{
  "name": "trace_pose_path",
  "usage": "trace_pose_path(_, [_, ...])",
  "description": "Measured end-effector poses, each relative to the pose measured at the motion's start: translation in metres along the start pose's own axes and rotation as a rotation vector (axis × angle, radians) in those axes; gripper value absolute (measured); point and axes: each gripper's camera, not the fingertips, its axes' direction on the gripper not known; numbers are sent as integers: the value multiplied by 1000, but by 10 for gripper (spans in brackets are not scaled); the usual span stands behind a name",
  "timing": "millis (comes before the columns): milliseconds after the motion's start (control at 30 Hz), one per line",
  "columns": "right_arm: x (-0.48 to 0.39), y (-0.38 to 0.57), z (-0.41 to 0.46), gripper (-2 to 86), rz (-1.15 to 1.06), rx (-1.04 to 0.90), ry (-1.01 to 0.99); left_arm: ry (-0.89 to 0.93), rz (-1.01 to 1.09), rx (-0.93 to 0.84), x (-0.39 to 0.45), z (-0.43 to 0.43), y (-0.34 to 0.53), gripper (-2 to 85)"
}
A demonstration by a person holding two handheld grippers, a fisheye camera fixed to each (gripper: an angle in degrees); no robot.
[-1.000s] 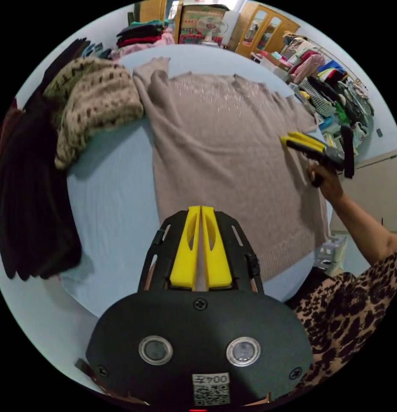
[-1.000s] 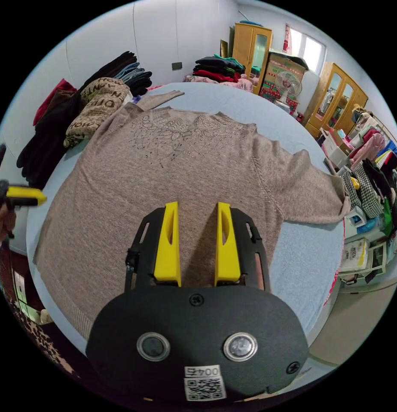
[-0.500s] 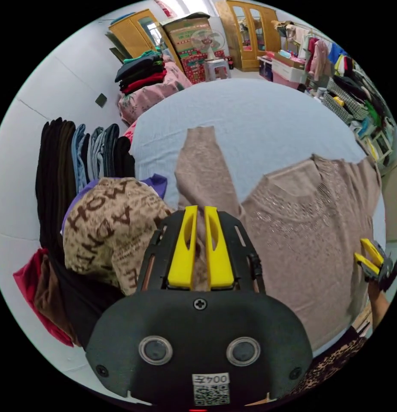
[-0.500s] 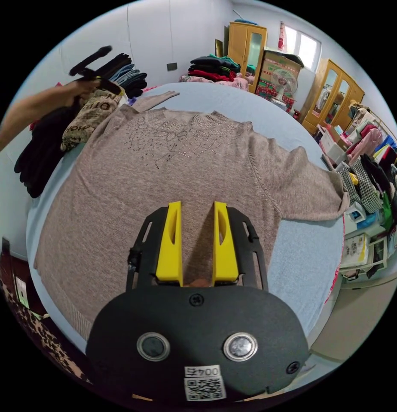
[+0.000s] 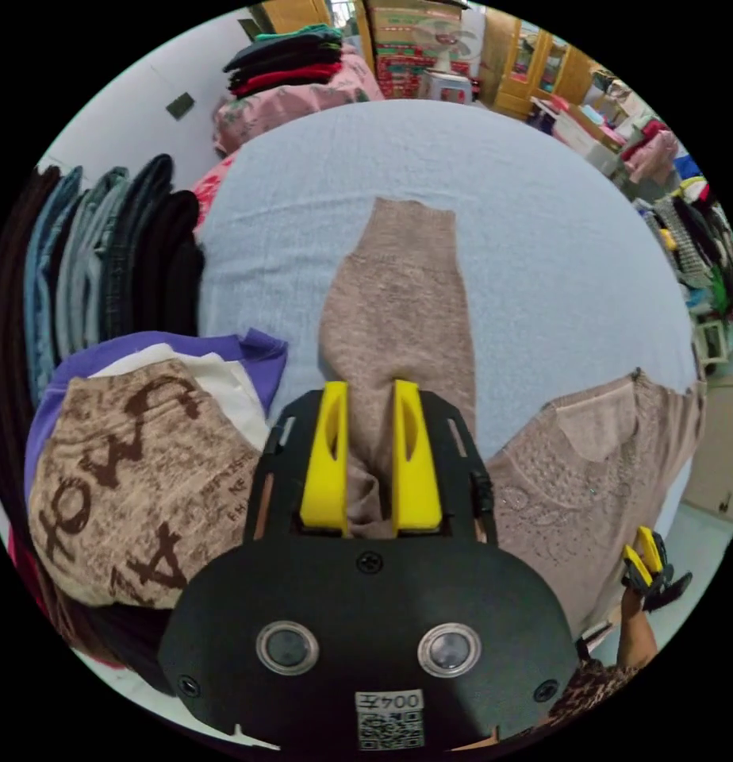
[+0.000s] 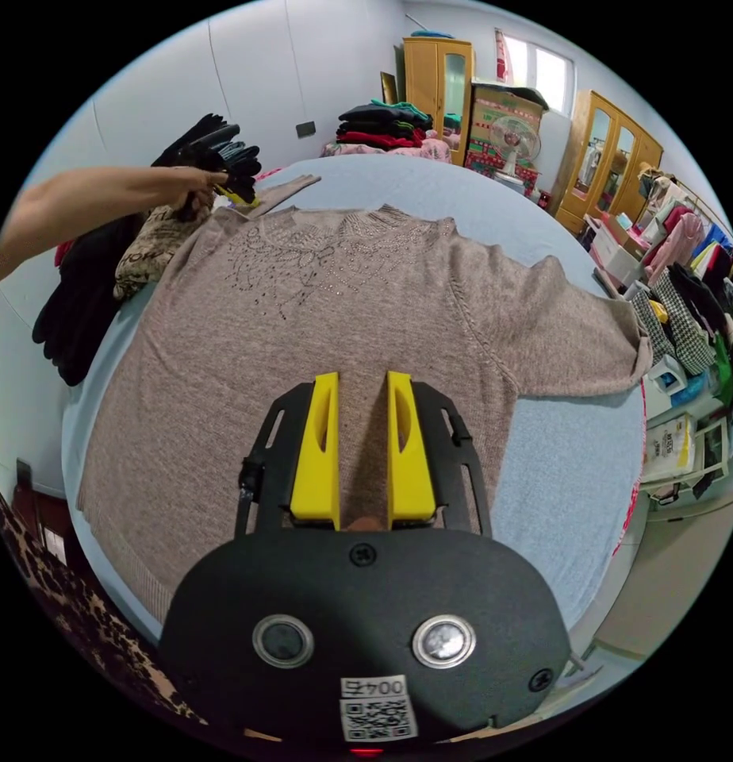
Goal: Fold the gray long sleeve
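Left gripper [image 5: 370, 444] had opened its jaws since half a second before, when they stood nearly together; a moderate gap now straddled the base of the near sleeve [image 5: 394, 309], cloth bunched between them, but I could not tell whether both jaws pressed it. Judged: a grab of that sleeve was being set up so it could be folded in over the body, the first fold. Right gripper [image 6: 362, 452] hovered over the lower middle of the gray long sleeve [image 6: 319, 317], jaws parted a little narrower than a second back, gripping nothing. The sweater lay face up and flat on the pale blue bed [image 6: 573, 476], hem nearest the person, neckline away. Count, outward from the sweater: one sweater, two sleeves, the second sleeve [image 6: 589, 341] spread to the bed's edge; one lettered brown knit [image 5: 136, 476] just beside the near shoulder; a row of dark hanging garments [image 5: 113, 254] beyond that; one folded stack [image 6: 382, 123] past the neckline; two wooden wardrobes [image 6: 612, 159] farthest.
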Motion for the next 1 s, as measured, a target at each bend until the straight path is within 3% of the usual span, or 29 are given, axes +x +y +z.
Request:
trace_pose_path(200, [-7,-1,4,90,-9,-1,25,29,50,183,21,-65,25,30])
trace_pose_path(367, [-7,-2,6,93,-1,1,9,89,310,419,100,-172,128,26])
trace_pose_path(433, [-7,-2,6,93,2,1,5,124,470,429,143,-184,171,25])
trace_pose_path(533, [-8,-3,7,92,1,1,10,218,679,301,202,-174,231,24])
trace_pose_path(600, [-9,-3,8,91,-2,1,15,282,712,291,215,-173,261,26])
trace_pose_path(667, [-11,-3,9,90,-6,0,24,224,696,314,212,-176,282,34])
trace_pose_path(800, [-10,-3,9,91,-4,1,20,53,633,347,187,-172,272,62])
trace_pose_path(900, [-8,-3,10,91,3,2,4,66,634,284,182,-163,232,88])
trace_pose_path(1000, [-7,-3,10,92,6,3,0,29,677,346,203,-184,188,87])
